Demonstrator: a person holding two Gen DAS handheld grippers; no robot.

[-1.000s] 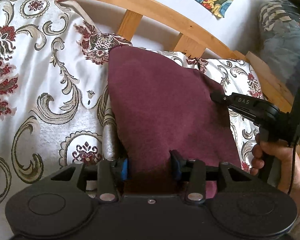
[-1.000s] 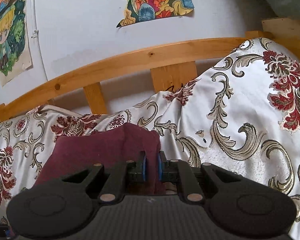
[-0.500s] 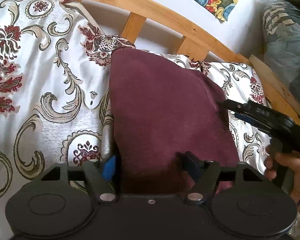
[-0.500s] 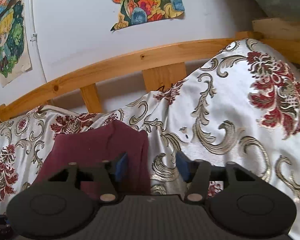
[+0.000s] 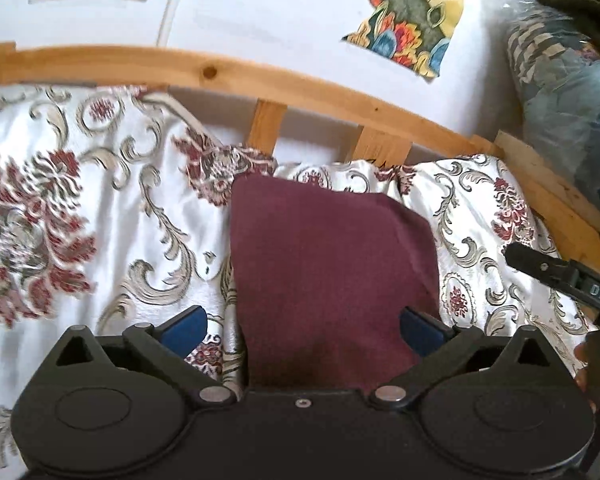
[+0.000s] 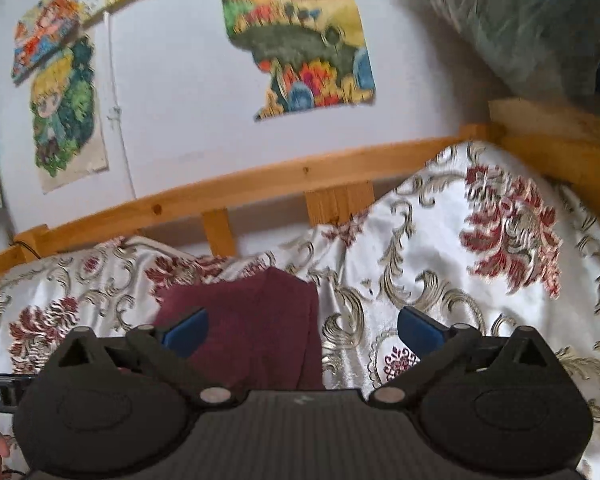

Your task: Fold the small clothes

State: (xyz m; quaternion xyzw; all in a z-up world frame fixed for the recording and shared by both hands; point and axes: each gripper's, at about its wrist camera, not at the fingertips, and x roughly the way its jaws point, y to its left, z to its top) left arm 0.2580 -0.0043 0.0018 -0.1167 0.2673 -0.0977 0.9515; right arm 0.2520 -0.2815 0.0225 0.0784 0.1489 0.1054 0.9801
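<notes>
I see both grippers' jaws have just been opening: left gripper (image 5: 303,326) fingers spread around the cloth (image 5: 328,276), right gripper (image 6: 302,326) fingers spread, cloth's edge between, unpinched.

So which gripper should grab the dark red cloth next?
Probably the left gripper: the soft maroon cloth lies straight between its open jaws. The right gripper, also open, has only the cloth's edge beside its left pad.
</notes>
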